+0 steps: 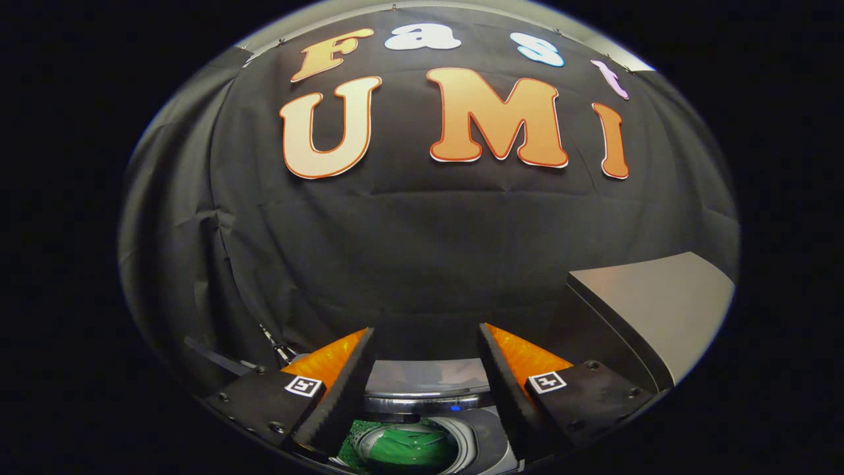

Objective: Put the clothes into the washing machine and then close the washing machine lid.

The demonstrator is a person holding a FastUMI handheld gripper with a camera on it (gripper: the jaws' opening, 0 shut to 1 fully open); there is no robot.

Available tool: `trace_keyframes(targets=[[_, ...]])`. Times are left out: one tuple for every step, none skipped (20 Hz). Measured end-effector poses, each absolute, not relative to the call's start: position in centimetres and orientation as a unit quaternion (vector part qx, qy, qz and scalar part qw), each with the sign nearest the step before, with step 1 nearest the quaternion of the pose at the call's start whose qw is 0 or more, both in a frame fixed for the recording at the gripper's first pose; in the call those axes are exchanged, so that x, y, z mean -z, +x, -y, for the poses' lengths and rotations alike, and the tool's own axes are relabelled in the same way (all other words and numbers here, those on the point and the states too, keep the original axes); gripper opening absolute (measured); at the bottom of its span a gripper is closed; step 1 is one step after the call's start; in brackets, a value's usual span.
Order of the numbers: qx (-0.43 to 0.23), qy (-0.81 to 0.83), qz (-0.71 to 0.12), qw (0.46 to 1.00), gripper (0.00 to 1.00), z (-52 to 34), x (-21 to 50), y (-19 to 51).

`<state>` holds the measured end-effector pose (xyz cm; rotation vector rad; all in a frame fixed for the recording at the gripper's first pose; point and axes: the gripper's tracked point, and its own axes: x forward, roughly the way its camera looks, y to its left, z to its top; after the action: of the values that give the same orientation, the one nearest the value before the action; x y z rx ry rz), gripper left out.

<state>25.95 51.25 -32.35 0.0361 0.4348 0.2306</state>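
claw: my two-finger gripper [425,369] with black ribbed pads and orange finger backs is spread wide, holding nothing; i hold it above the washer, looking along the fingers at the booth wall.
left finger: its black ribbed pad [343,389] slopes down toward the washer's left side, with a small square black-and-white marker [302,386] on the black block behind it.
right finger: its pad [504,389] mirrors the left one, with another square marker [547,381] on its own block; neither pad touches anything.
between the fingers: the small grey-and-silver washing machine [432,386] sits below the gap, its round drum opening [412,445] facing up and uncovered.
clothes: a green piece of cloth [405,448] lies down inside the drum, below and between my fingers, apart from both pads.
machine detail: a tiny blue light [455,408] shows on the silver band just behind the opening.
lid: a flat grey panel [653,297] stands raised to the right, beyond my right finger; i take it for the washer's lid, standing open, though i cannot see its hinge.
beyond: black cloth wall [422,251] hangs behind the machine, creased in places.
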Motion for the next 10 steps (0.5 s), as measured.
trace_keyframes(targets=[[-0.114, 0.018, -0.215, 0.970, 0.98, -51.2, 32.4, 25.7], [-0.114, 0.018, -0.216, 0.970, 0.98, -51.2, 32.7, 25.3], [-0.114, 0.018, -0.217, 0.969, 0.98, -51.1, 32.8, 24.9], [-0.114, 0.017, -0.219, 0.969, 0.98, -51.0, 33.1, 24.2], [-0.114, 0.015, -0.223, 0.968, 0.98, -50.9, 33.5, 23.4], [-0.116, 0.013, -0.226, 0.967, 0.98, -50.8, 33.8, 22.8], [-0.114, 0.011, -0.228, 0.967, 0.98, -50.7, 34.6, 22.2], [-0.111, 0.002, -0.244, 0.963, 0.97, -50.2, 35.9, 21.4], [-0.112, 0.002, -0.260, 0.959, 0.97, -50.2, 37.3, 20.5], [-0.115, 0.009, -0.271, 0.956, 0.98, -50.4, 38.5, 19.8]])
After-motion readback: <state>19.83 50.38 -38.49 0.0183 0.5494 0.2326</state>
